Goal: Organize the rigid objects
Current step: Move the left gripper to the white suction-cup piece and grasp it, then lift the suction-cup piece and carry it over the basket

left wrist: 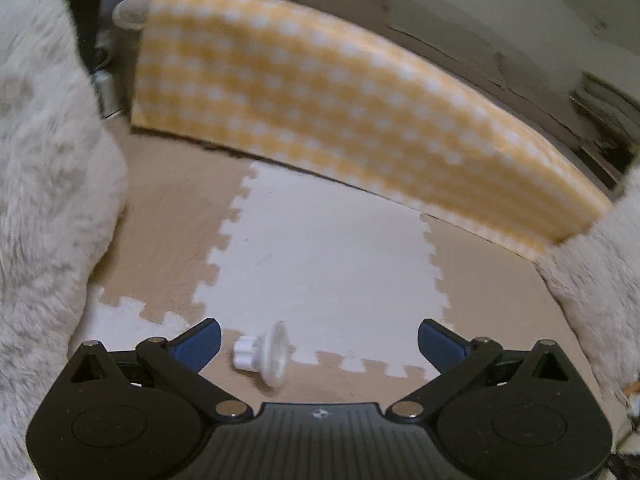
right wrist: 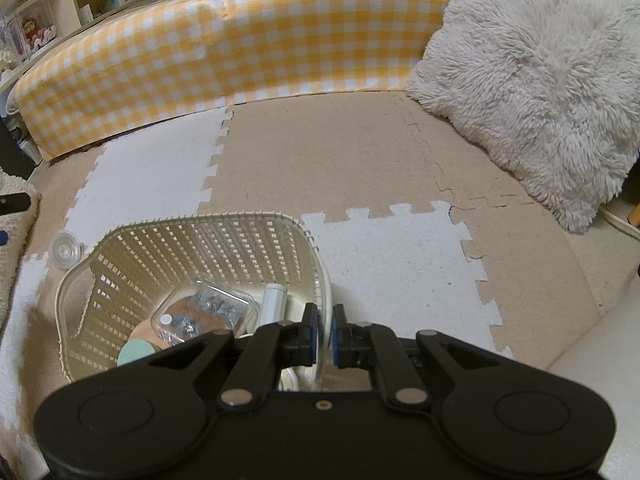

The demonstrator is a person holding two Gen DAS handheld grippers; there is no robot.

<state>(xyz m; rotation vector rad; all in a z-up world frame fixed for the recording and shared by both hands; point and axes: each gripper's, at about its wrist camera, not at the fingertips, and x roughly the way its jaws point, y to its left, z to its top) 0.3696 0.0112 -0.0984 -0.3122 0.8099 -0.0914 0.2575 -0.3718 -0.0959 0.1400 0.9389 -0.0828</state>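
A small white plastic knob with a round disc [left wrist: 268, 354] lies on the foam floor mat between the fingers of my left gripper [left wrist: 319, 342], nearer the left finger; the jaws stand wide open. The same piece shows in the right wrist view [right wrist: 64, 250] left of a cream lattice basket [right wrist: 192, 240]. My right gripper [right wrist: 324, 330] is shut on the basket's right rim. Inside the basket lie a clear box of metal parts [right wrist: 204, 314], a white cylinder [right wrist: 274, 300] and a pale green disc [right wrist: 138, 352].
A yellow-and-white checked cushion [right wrist: 240, 40] runs along the back. A fluffy white pillow [right wrist: 540, 80] lies at the right. Fluffy fabric [left wrist: 48, 180] crowds the left wrist view's left side. Shelves [right wrist: 60, 0] stand at the back left.
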